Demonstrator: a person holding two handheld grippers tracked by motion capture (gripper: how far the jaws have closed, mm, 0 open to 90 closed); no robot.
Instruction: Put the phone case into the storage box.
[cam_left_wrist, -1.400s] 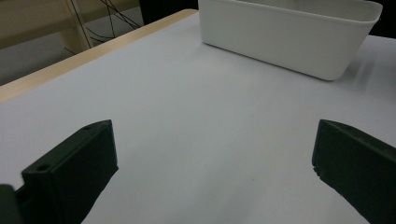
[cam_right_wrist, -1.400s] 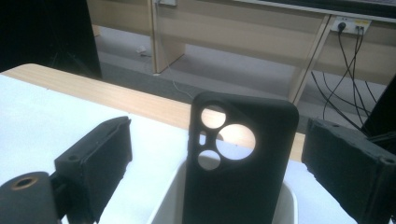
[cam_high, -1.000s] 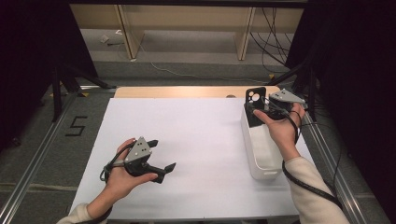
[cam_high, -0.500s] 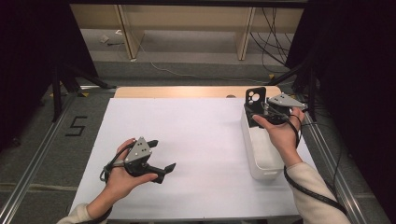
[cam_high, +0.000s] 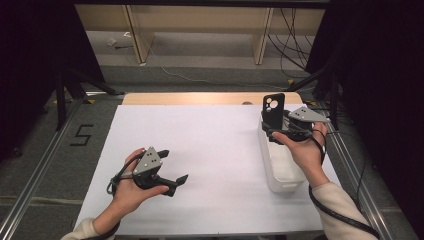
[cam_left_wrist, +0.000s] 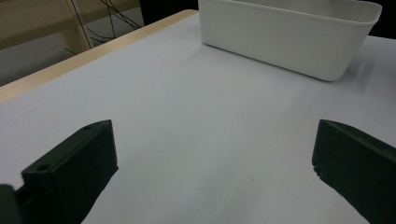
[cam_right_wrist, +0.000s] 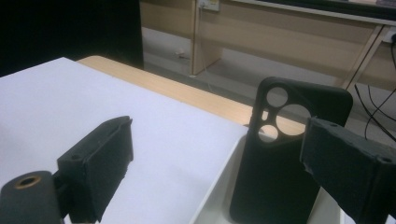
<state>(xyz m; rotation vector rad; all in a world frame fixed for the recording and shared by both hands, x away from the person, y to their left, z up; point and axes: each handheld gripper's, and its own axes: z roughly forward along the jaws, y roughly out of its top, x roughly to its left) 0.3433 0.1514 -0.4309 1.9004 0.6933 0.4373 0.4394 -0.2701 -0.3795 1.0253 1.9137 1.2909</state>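
A black phone case (cam_high: 273, 107) with round camera cut-outs stands upright at the far end of a white bin (cam_high: 274, 186) on the table's right side. In the right gripper view the phone case (cam_right_wrist: 275, 177) rises from the bin (cam_right_wrist: 219, 186), close to the right jaw. My right gripper (cam_high: 270, 127) is open around the case, its jaws wide apart (cam_right_wrist: 219, 140). My left gripper (cam_high: 174, 165) rests low over the white table at the near left, open with nothing between its jaws (cam_left_wrist: 215, 163). It faces the bin (cam_left_wrist: 289, 42).
A white sheet (cam_high: 215, 145) covers the table, with a bare wooden strip (cam_high: 200, 98) along the far edge. Metal rails (cam_high: 35, 170) run along both sides. Shelving legs and cables (cam_high: 295, 30) lie on the floor beyond the table.
My right hand has drawn back slightly toward the near side. The phone case stays upright in the bin. The left gripper has not moved.
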